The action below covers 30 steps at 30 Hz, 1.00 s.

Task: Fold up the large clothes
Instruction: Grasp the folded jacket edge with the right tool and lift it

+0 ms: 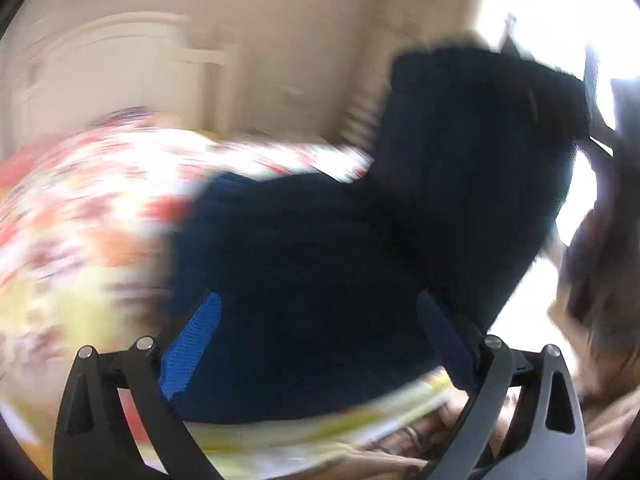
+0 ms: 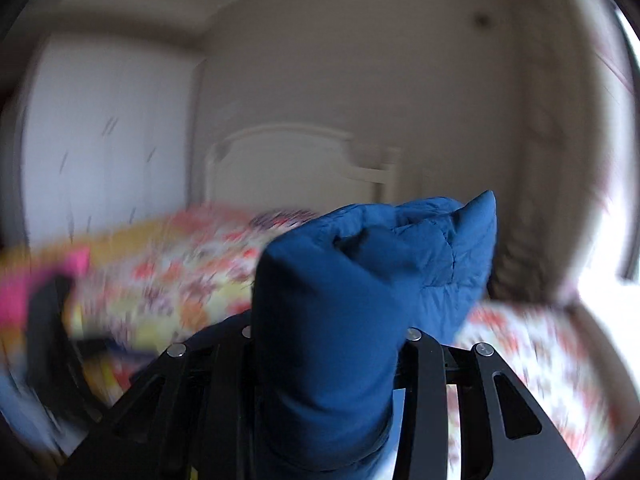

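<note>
Your right claw (image 2: 328, 344) clamps a bunched fold of the puffy blue jacket (image 2: 360, 280); your left claw (image 1: 320, 344) gapes wide just before it. It looks soft, bulky and slippery: grip a hem.

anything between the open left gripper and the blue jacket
Nothing visible does. The left gripper is open with the dark blue jacket right ahead of its fingers. The right gripper is shut on a bunch of the jacket.

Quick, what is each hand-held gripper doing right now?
Left hand-held gripper: open, gripping nothing.
Right hand-held gripper: shut on a bunch of the blue jacket.
</note>
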Each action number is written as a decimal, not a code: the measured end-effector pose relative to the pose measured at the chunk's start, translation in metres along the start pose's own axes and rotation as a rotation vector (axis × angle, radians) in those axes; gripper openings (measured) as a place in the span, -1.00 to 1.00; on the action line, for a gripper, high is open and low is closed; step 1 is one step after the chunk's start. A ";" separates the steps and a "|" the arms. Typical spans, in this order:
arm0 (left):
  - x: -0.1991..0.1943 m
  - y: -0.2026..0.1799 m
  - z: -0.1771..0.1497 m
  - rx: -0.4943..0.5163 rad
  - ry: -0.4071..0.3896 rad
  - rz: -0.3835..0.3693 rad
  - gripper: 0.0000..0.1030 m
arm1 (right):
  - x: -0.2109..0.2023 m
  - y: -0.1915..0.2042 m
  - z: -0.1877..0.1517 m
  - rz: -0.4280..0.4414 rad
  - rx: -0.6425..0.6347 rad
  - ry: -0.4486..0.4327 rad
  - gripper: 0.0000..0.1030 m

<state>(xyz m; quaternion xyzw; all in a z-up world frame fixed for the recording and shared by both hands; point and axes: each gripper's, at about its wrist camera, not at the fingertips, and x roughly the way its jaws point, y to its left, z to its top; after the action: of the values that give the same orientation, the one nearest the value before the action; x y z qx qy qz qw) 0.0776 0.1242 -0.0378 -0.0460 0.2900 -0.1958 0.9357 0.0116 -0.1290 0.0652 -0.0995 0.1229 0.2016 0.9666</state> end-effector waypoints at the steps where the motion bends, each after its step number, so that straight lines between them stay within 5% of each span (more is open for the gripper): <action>1: -0.012 0.022 0.004 -0.061 -0.027 0.034 0.90 | 0.020 0.033 0.001 0.011 -0.109 0.044 -0.28; 3: -0.037 0.067 0.011 -0.192 -0.074 0.106 0.90 | 0.056 0.092 -0.011 0.024 -0.320 0.146 -0.27; 6: -0.063 0.095 0.009 -0.260 -0.122 0.165 0.90 | 0.103 0.159 -0.055 0.080 -0.542 0.295 -0.21; 9: -0.067 0.104 0.004 -0.265 -0.110 0.194 0.91 | 0.113 0.198 -0.094 -0.021 -0.781 0.267 -0.19; 12: -0.056 0.099 0.008 -0.225 -0.077 0.172 0.91 | 0.105 0.194 -0.092 0.000 -0.758 0.240 -0.20; 18: -0.017 0.032 0.092 0.075 -0.076 0.079 0.93 | 0.078 0.190 -0.087 -0.011 -0.754 0.094 -0.28; 23: 0.058 -0.042 0.159 0.311 0.071 0.005 0.95 | 0.067 0.191 -0.080 0.007 -0.742 0.047 -0.30; 26: 0.111 -0.067 0.155 0.460 0.149 0.109 0.95 | 0.067 0.196 -0.093 0.016 -0.800 0.056 -0.28; 29: 0.179 -0.053 0.131 0.527 0.270 0.278 0.96 | 0.062 0.198 -0.099 0.017 -0.822 0.058 -0.05; 30: 0.192 -0.040 0.124 0.507 0.305 0.260 0.96 | 0.064 0.200 -0.099 0.038 -0.831 0.096 -0.02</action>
<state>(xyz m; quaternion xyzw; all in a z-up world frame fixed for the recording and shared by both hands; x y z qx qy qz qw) 0.2786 0.0086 -0.0280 0.2560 0.3725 -0.1454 0.8801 -0.0339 0.0500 -0.0751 -0.4883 0.0780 0.2469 0.8334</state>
